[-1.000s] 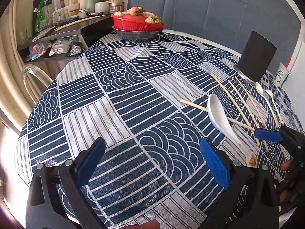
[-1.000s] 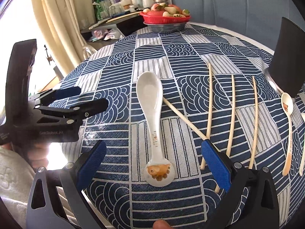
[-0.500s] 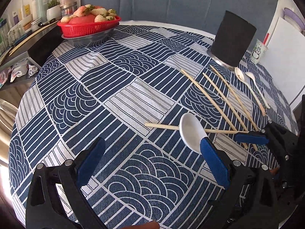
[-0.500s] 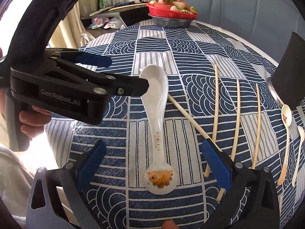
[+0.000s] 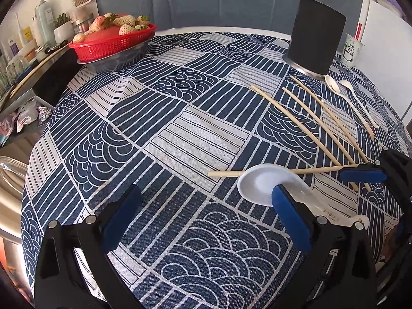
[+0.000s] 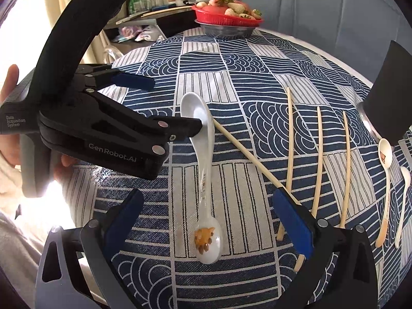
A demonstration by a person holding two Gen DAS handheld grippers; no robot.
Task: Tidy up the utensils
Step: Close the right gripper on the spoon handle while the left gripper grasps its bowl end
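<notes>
On the desk [image 6: 206,90], under a blue and white patterned cloth, the big white spoon [image 6: 206,180] serves as the landmark, lying with its bowl pointing away and its picture-marked handle end near the right gripper. Left of the spoon, the left gripper [image 6: 164,105] reaches in from the side with its fingers [image 6: 134,81] spread wide apart, the nearer one overlapping the spoon's bowl in this view; whether it touches cannot be told. In the left wrist view that same finger [image 5: 291,216] covers part of the bowl [image 5: 260,182]. The right gripper [image 6: 206,221] hovers over the spoon's handle end, fingers wide apart on either side of it and holding nothing. A slanted chopstick [image 6: 247,152] runs from under the spoon's bowl out to the right. Right of the spoon lie three more chopsticks [image 6: 319,159], roughly side by side. Farther right are two small spoons [image 6: 386,180], just beside a black holder [image 6: 391,92]. Beyond the spoon, at the desk's far edge, sits a red basket of strawberries [image 6: 226,15].
</notes>
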